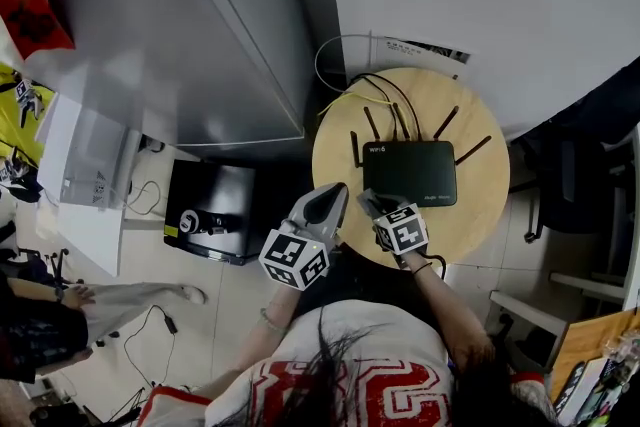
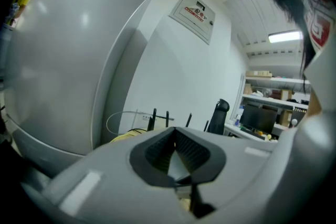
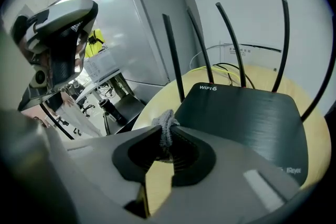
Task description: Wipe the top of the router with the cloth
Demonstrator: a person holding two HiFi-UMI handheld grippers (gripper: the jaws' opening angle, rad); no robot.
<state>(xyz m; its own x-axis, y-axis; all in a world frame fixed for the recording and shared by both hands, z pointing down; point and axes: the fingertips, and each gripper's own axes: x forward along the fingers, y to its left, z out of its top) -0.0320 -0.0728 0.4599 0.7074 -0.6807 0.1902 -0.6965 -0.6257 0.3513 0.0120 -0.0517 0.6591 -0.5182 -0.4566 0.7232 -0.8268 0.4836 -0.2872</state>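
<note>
Right gripper view, cloth [image 3: 167, 126] pinched btwn jaws

The router [image 1: 410, 172] top is matt black plastic with a fine brushed grain. Under the router, the table [image 1: 338, 147] is smooth pale wood. The cloth [image 3: 166, 126] at the router's near corner is grey, coarse-knit. Left of the router, the cabinet [image 1: 200, 45] looks like smooth grey metal, softly glossy.

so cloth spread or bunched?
Bunched: the cloth is a small grey wad pinched in the right gripper, by the router.
</note>
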